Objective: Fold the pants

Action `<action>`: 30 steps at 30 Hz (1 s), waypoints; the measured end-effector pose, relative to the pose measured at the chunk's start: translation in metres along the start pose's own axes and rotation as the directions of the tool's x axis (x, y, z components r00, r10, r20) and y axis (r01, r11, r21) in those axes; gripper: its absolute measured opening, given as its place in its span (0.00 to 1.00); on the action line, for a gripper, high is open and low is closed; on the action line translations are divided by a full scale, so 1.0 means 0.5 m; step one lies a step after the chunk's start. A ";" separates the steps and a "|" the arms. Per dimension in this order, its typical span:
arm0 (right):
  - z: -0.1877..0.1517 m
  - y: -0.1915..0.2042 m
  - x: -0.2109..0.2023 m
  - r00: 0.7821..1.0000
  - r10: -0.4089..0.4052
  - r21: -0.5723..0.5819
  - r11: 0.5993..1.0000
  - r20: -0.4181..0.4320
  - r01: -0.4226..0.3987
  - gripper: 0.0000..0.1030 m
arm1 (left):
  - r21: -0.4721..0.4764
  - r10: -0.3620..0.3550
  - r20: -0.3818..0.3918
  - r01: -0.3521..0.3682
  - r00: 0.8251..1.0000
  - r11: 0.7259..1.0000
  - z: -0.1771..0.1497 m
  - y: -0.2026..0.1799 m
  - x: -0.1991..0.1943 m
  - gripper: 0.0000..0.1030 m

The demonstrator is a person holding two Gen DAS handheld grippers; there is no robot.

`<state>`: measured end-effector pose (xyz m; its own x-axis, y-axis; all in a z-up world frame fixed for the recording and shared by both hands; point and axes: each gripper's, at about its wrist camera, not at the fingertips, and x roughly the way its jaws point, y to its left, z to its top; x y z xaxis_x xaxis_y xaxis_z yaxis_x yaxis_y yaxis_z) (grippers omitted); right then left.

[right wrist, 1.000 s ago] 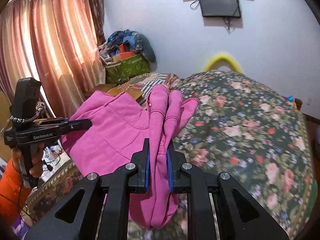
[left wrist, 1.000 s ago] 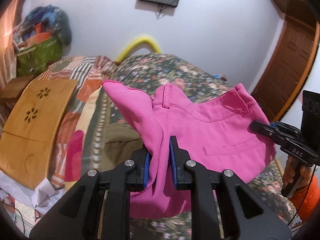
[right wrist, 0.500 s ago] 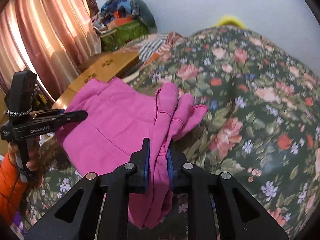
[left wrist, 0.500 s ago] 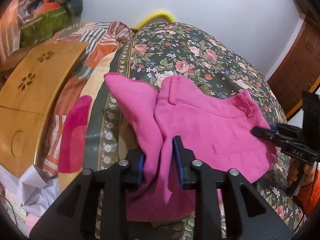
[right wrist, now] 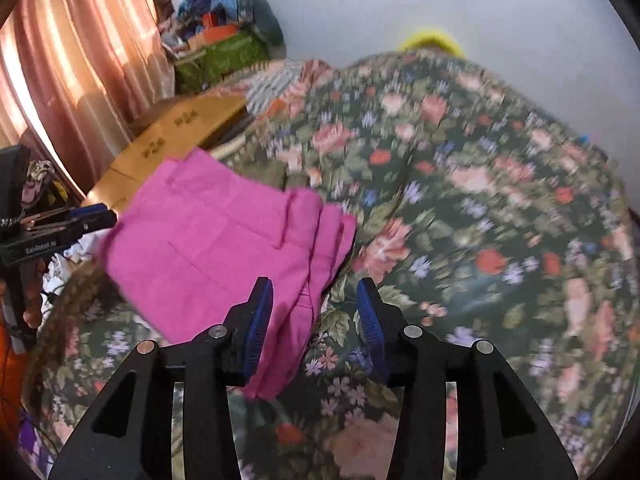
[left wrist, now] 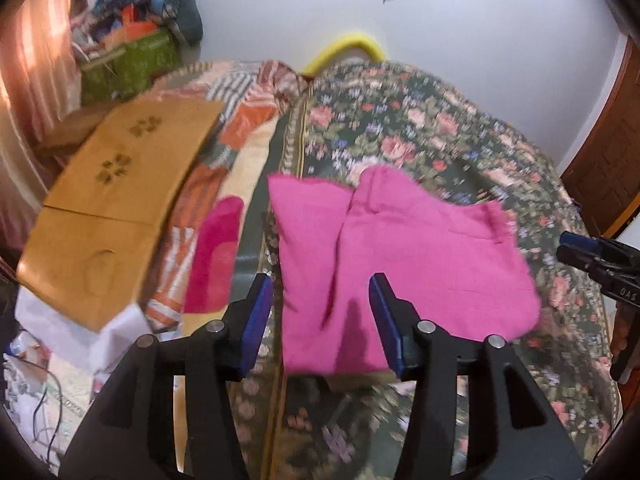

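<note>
- The left gripper (left wrist: pixel 321 316) is spread wide, its blue pads (left wrist: pixel 256 320) well apart with nothing pinched between them.
- It points forward and slightly down over the near edge of the pink pants (left wrist: pixel 400 264), which show in the gap between its fingers.
- The pants lie folded on the floral bedspread (left wrist: pixel 420 132), near the left side of the bed, waistband on the far side.
- The right gripper (right wrist: pixel 316 316) is spread just as wide, holding nothing, angled down toward the bed.
- In the right wrist view the pants (right wrist: pixel 216 248) lie to the left of that gripper; their layered edge (right wrist: pixel 324 232) runs toward the gap, and the left blue pad (right wrist: pixel 258 320) overlaps the cloth. Touching or just above, I cannot tell.
- Seen from the left wrist view, the right gripper (left wrist: pixel 576 250) comes in from the far right, just off the right edge of the pants, apart from the cloth.
- From the right wrist view, the left gripper (right wrist: pixel 102 216) sits at the left edge of frame, its tip close to the pants' left side.
- Left of the bed sits a wooden board (left wrist: pixel 116 204) with flower cut-outs, next to a striped blanket (left wrist: pixel 244 120).
- Both views are motion-blurred.
</note>
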<state>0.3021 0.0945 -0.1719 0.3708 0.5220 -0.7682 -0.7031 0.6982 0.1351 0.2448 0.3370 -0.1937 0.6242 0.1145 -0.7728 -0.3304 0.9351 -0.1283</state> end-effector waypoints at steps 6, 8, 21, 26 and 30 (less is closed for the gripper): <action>0.009 0.043 -0.164 0.986 -0.006 -0.036 0.999 0.164 0.012 0.39 | 0.042 -0.001 0.143 -0.005 0.990 0.999 0.001 -0.080 -0.183 0.49; 0.008 0.065 -0.226 0.976 0.006 -0.050 0.999 0.217 0.005 0.39 | 0.061 -0.021 0.201 0.009 0.979 0.998 -0.006 -0.111 -0.253 0.49; -0.098 0.261 -0.550 0.855 0.056 -0.157 0.987 0.515 0.029 0.39 | 0.115 -0.079 0.460 0.029 0.884 0.993 -0.144 -0.242 -0.636 0.55; -0.140 0.299 -0.609 0.819 0.092 -0.153 0.988 0.566 -0.005 0.42 | 0.105 -0.073 0.527 0.020 0.846 0.994 -0.202 -0.259 -0.725 0.63; -0.171 0.309 -0.636 0.786 0.101 -0.135 0.991 0.610 -0.022 0.51 | 0.107 -0.053 0.597 -0.015 0.801 0.994 -0.251 -0.273 -0.784 0.77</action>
<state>0.0237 -0.0056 0.0395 0.5908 0.7795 -0.2080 -0.7865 0.6139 0.0668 -0.0437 0.1222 0.0487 0.9397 0.2426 -0.2411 -0.2616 0.9639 -0.0496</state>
